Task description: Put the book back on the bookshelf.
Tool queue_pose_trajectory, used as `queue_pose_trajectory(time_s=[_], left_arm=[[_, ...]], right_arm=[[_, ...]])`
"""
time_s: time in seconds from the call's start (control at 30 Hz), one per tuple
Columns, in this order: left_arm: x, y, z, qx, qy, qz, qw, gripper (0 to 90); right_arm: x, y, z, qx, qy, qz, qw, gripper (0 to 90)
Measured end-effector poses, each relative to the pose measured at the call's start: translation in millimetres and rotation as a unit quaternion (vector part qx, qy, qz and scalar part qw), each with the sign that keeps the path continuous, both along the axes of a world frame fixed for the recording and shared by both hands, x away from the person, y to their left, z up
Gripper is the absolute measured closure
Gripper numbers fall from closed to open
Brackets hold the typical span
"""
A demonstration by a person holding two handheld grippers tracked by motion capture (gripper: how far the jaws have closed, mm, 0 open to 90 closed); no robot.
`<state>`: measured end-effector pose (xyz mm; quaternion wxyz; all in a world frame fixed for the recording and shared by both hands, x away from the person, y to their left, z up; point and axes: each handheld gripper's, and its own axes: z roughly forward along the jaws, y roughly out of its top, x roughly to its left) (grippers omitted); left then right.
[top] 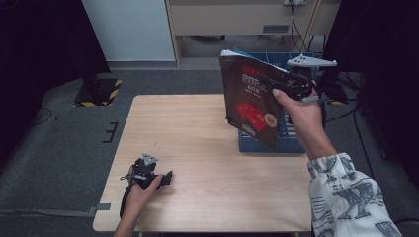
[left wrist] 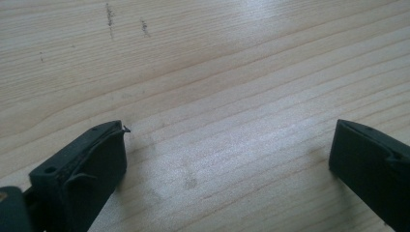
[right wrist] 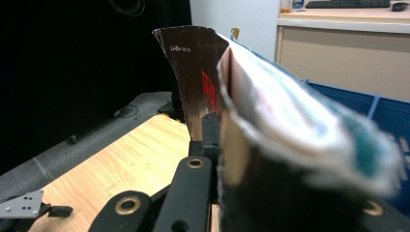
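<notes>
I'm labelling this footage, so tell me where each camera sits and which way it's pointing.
High view: above the person's side, looking forward and down on the table; both forearms, left gripper and right gripper holding the book near the blue crate.
Left gripper view: on the left gripper, facing bare tabletop between open jaws.
Right gripper view: on the right gripper, looking along the clamped book.
Shared: high and right gripper views both show the book.

Dark book cover, large red-toned "202", remaining print unreadable
</notes>
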<state>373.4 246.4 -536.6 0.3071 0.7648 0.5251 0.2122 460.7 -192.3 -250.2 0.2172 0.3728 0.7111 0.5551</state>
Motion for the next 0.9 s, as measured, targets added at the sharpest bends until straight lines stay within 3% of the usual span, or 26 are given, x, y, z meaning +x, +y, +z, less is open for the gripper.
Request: queue_pose_trajectory(time_s=[0.9], left_arm=[[0.3,-0.3,-0.3,0.0,-0.002,-0.001,1.0,0.0]], right_arm=[[-0.8,-38.1,5.7,0.0,-0.002,-0.038,0.9993,87.1]])
